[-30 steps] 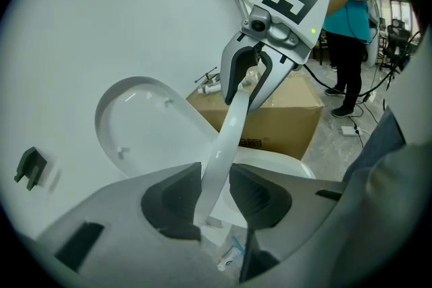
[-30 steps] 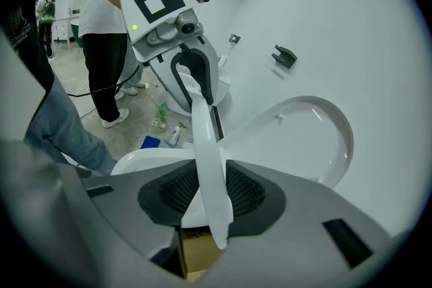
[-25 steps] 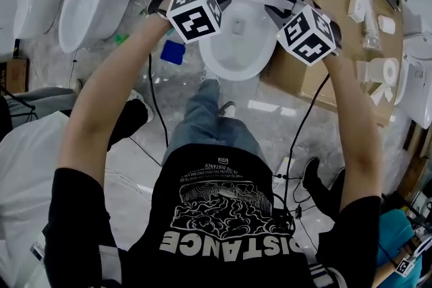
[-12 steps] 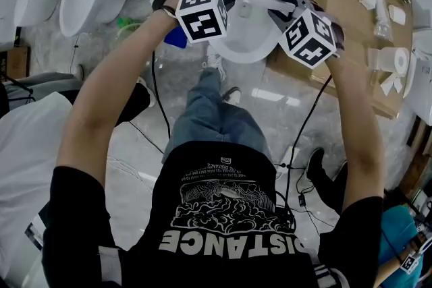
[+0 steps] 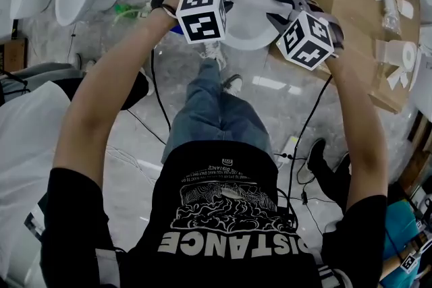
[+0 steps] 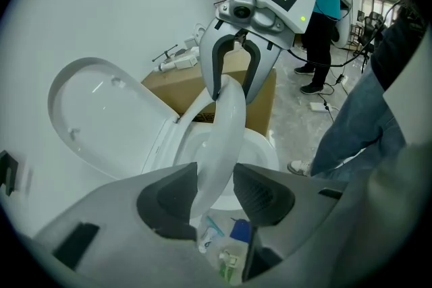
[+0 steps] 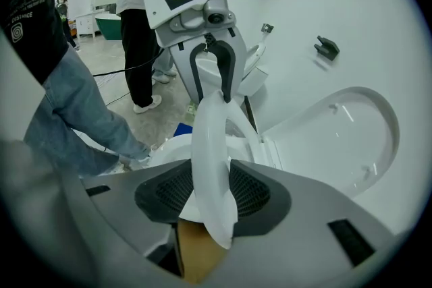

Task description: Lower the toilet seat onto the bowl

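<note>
Seat (image 6: 226, 121) is tilted over the bowl (image 6: 262, 147), not down yet, with a gripper on each side so it can't slam. Fingers on the left gripper (image 6: 214, 193) are opening, and there's a gap beside the rim. The right gripper (image 7: 202, 195) is opening too but looks pressed on it.

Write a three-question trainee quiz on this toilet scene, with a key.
1. True or false: the white plastic ring-shaped toilet seat lies flat on the white ceramic bowl.
2. The white plastic lid is: A) raised, B) shut, C) missing.
3. What stands between the jaws of the left gripper and the right gripper?
Key: 1 false, it is tilted up off the bowl. 2 A. 3 The toilet seat; both grippers' jaws are opening.
</note>
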Demonstrator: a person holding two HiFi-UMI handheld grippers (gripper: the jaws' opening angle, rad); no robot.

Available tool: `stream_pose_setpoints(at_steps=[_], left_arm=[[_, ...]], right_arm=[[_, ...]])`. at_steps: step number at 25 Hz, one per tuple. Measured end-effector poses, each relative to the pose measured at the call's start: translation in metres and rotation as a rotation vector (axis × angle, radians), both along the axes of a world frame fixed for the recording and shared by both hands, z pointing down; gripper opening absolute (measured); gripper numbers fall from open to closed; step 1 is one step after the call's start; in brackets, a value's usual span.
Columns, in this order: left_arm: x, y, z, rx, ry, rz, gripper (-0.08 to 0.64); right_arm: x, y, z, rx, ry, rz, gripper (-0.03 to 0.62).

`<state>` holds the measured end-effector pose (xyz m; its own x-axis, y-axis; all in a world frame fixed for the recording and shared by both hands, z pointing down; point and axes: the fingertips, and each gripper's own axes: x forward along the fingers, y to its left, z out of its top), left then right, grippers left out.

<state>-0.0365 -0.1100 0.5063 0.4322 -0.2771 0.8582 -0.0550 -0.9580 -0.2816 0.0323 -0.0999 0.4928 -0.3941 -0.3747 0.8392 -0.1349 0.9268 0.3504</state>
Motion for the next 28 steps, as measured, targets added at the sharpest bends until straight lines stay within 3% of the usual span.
stream_pose_setpoints(at_steps=[10, 17, 28], left_arm=[[-0.005, 0.033, 0.043, -0.053, 0.004, 0.007, 0.169], [-0.006, 0.043, 0.069, -0.004, -0.045, 0.030, 0.169], [-0.007, 0.059, 0.114, 0.037, -0.091, 0.067, 0.175]], right_arm=[[-0.005, 0.032, 0.049, -0.039, 0.066, -0.059, 0.186], [-0.005, 0.044, 0.074, -0.008, 0.118, -0.095, 0.189], [-0.006, 0.061, 0.121, -0.040, 0.147, -0.125, 0.212]])
